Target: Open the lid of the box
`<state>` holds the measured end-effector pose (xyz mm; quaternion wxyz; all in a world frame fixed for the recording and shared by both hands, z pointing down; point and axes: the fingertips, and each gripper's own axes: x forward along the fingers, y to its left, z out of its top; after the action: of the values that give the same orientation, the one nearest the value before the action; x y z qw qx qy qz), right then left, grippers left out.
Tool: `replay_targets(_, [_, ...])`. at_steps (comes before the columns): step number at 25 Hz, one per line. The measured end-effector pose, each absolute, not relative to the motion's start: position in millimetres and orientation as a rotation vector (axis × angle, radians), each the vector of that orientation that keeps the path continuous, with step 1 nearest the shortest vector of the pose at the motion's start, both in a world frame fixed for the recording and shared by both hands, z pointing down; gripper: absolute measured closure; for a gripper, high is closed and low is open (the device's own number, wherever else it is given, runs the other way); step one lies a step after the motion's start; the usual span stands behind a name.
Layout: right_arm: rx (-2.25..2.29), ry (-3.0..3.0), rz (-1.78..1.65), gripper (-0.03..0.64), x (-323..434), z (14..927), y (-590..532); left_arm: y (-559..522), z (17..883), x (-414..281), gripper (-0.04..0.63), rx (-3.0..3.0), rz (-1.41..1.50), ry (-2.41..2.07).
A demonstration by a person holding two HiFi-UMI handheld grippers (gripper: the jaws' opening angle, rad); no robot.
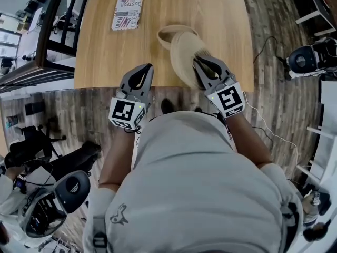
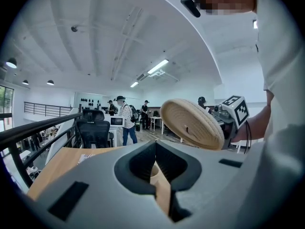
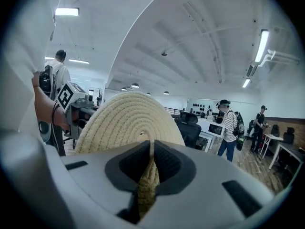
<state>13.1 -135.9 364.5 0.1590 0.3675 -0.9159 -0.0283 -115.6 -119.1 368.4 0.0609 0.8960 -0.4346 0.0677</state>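
A round woven rope lid (image 1: pixel 185 54) hangs tilted on edge above the near part of the wooden table (image 1: pixel 105 62). My right gripper (image 1: pixel 196 61) is shut on its rim. In the right gripper view the rope edge (image 3: pixel 143 185) is pinched between the jaws, and the lid's face (image 3: pixel 125 125) fills the middle. Behind the lid, the rim of the woven box (image 1: pixel 169 33) shows on the table. My left gripper (image 1: pixel 148 66) is shut and empty, over the table's front edge to the left of the lid. The left gripper view shows the lid (image 2: pixel 190 123) up and to the right.
A printed card (image 1: pixel 127 13) lies at the far left of the table. Black office chairs (image 1: pixel 50 194) stand on the wooden floor at the left, and a cable (image 1: pixel 268 136) trails at the right. Several people stand among desks in the room behind.
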Motion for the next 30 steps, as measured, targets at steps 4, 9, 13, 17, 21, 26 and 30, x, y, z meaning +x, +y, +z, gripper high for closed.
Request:
replay_targets(4, [1.024, -2.644, -0.065, 0.583, 47, 364, -125, -108, 367, -81, 0.589, 2.712, 0.224, -1.344])
replay_targets(9, [0.981, -2.66, -0.051, 0.583, 87, 364, -110, -94, 364, -44, 0.589, 2.674, 0.207, -1.389])
replay_targets(13, [0.935, -2.682, -0.048, 0.583, 115, 364, -97, -76, 362, -17, 0.589, 2.641, 0.208, -1.438])
replay_targets(17, [0.884, -2.704, -0.032, 0.583, 133, 368, -85, -56, 364, -1, 0.589, 2.59, 0.213, -1.489])
replay_targets(21, [0.848, -2.724, -0.007, 0.583, 146, 373, -72, -35, 365, 9, 0.589, 2.558, 0.232, -1.528])
replay_targets(26, [0.834, -2.748, -0.01, 0.583, 154, 368, -52, -8, 352, 18, 0.589, 2.567, 0.239, -1.524])
replay_targets(30, [0.848, -2.746, -0.01, 0.583, 157, 365, -38, 5, 346, 20, 0.589, 2.589, 0.248, -1.496])
